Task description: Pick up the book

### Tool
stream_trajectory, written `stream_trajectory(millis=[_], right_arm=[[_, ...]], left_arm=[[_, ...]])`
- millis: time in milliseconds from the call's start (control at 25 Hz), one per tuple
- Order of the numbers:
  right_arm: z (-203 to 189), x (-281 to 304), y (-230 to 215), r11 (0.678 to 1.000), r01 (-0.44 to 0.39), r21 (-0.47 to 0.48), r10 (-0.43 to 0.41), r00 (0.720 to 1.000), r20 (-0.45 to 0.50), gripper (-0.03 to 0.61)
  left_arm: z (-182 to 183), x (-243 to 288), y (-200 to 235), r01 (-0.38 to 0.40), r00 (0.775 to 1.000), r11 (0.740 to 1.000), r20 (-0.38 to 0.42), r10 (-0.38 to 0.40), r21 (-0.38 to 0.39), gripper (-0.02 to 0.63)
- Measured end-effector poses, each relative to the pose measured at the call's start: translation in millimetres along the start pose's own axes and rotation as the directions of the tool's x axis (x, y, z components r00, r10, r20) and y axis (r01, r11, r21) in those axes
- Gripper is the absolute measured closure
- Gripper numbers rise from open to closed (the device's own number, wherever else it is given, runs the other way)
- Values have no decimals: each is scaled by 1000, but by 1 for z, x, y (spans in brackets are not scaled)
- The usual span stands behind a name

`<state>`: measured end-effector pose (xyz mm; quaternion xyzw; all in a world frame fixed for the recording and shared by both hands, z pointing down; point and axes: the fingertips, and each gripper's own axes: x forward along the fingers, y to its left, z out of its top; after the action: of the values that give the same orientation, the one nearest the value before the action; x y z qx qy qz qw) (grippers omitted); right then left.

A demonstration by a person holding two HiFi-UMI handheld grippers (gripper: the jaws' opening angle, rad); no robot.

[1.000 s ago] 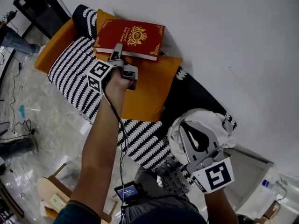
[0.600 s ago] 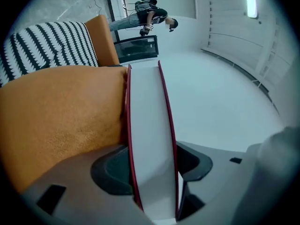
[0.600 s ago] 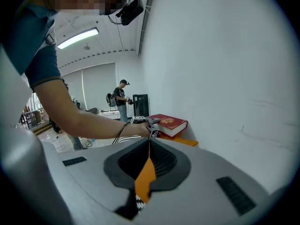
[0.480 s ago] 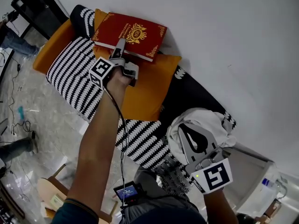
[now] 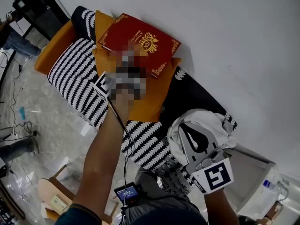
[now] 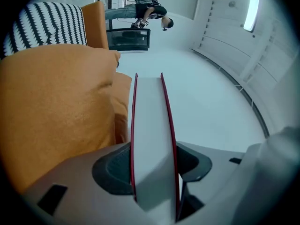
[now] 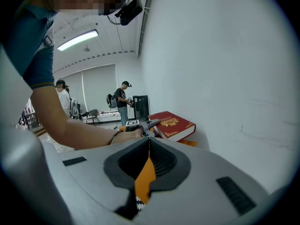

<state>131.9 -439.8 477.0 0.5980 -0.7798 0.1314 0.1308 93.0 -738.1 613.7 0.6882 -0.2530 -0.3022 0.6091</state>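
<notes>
- A black-and-white striped sofa point(image 5: 70, 76) was spread from 10 o'clock towards the head view's centre.
- An orange cushion point(image 5: 151, 95) was laid on it.
- The red book point(image 5: 140, 39) was held tilted at 12 o'clock, above the cushion.
- The left gripper point(image 6: 153, 170) was clamped on the book's page edge, its jaws having just been closing.
- The right gripper point(image 7: 149, 145) was seen at 5 o'clock with its jaws pressed together and nothing between them.

book point(image 5: 159, 42): dark red cover, gold ornament and corner trim, white page edges. cushion point(image 5: 152, 96): plain orange. sofa point(image 5: 72, 76): black-and-white stripes. cloth point(image 5: 211, 123): white, black print.
</notes>
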Motion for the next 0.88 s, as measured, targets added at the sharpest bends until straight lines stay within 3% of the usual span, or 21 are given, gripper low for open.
stream_trajectory(millis=[160,360,680,880], right_arm=[[1,-4,1,1000,-10,2,10,1000,15,566],[11,-12,3,1000,-26,-2,26,998,52,566],[40,-40,8,999,-47,-21,49,988,144,565],[68,-71,17,996,-68,-64,81,967,241,565]], left_arm=[[-6,-22,-29,69,997,997,21,-68,-42,366],[-12,-50,-77,131,991,991,26,-130,-29,367],[-37,-95,-171,219,975,975,-32,-218,44,367],[-52,-132,-224,252,968,959,-42,-248,130,367]])
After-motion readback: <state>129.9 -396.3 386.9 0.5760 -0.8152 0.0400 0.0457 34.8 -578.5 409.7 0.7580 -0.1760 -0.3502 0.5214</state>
